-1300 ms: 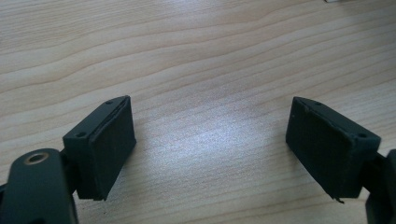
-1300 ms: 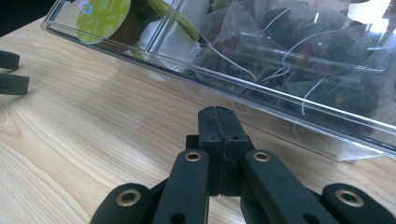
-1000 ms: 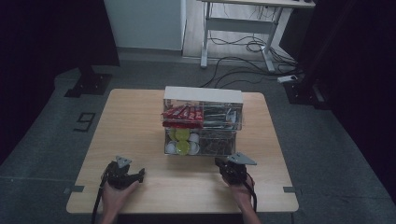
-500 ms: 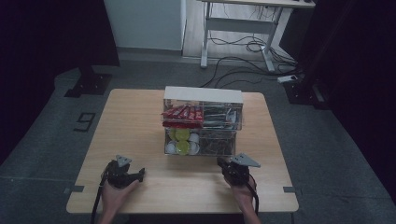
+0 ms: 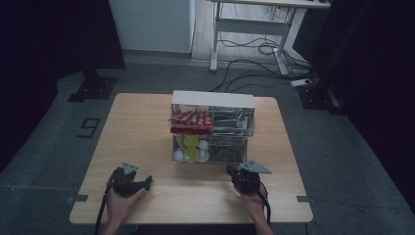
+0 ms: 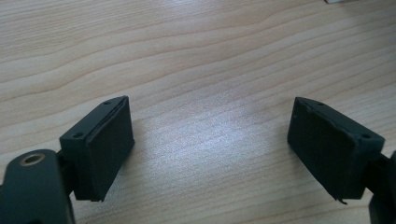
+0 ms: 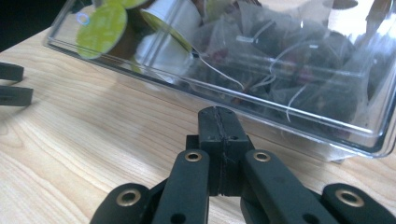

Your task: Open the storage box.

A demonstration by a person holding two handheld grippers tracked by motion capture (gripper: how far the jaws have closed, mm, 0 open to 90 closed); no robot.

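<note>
A clear plastic organizer (image 5: 213, 127) stands in the middle of the wooden table (image 5: 137, 127). Its upper level holds red packets (image 5: 192, 119), its lower level green-lidded and white cups (image 5: 191, 148) and tea bags (image 5: 226, 147). My right gripper (image 5: 230, 171) rests on the table just in front of the organizer's lower right part, jaws pressed together with nothing between them. Through the clear wall (image 7: 243, 84) the right gripper view looks at tea bags (image 7: 289, 51) and a green lid (image 7: 102, 30), past my right gripper (image 7: 219, 122). My left gripper (image 5: 148, 181) lies near the front left, open over bare wood (image 6: 210, 135).
The table's front edge (image 5: 191, 219) lies close below both hands. A white desk frame (image 5: 249, 29) and cables (image 5: 254, 63) stand on the floor beyond the table. The other gripper's black fingers (image 7: 11, 84) show at the left edge of the right gripper view.
</note>
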